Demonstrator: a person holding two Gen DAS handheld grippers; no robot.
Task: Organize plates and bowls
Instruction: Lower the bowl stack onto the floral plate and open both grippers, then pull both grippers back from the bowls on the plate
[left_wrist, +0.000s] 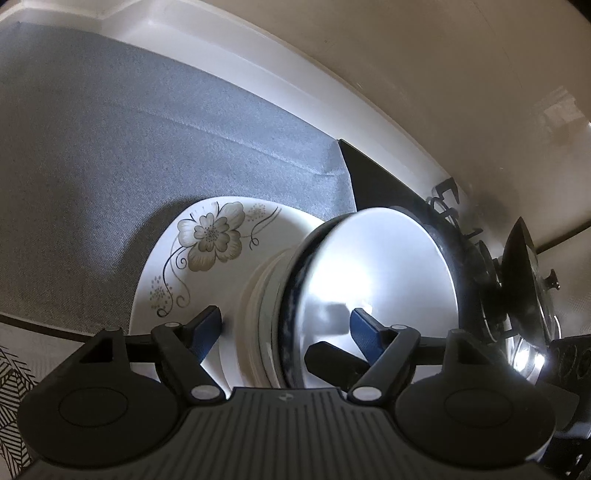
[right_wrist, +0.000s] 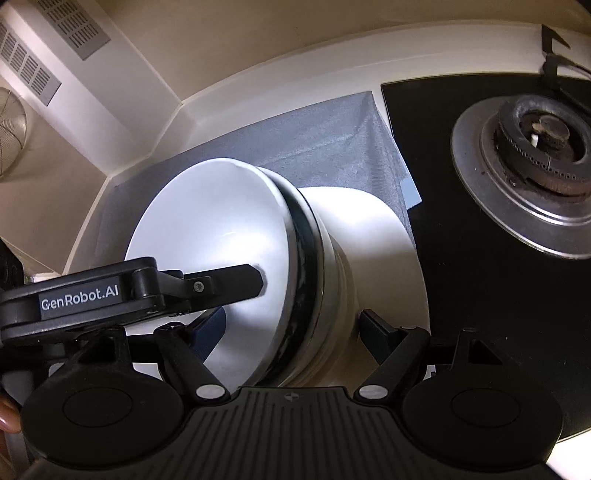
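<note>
In the left wrist view, the left gripper (left_wrist: 286, 326) has its blue-padded fingers spread wide on either side of a stack of bowls. The top one is a bowl with a white inside and a dark blue outer wall (left_wrist: 373, 273), nested in white bowls (left_wrist: 258, 314) below. One finger reaches inside the top bowl and the other lies outside the stack; neither visibly presses the rim. The stack stands on a white plate painted with a grey flower (left_wrist: 207, 243), which lies on a grey woven cloth (left_wrist: 110, 147). To the right are a black gas hob (left_wrist: 373, 177) and a glass pot lid (left_wrist: 532, 280).

In the right wrist view, the right gripper (right_wrist: 291, 326) is also spread, straddling the same stack's wall (right_wrist: 306, 266) without pinching it. The other gripper's black finger (right_wrist: 225, 282) crosses into the top bowl. A round gas burner (right_wrist: 539, 144) sits on the hob at right.
</note>
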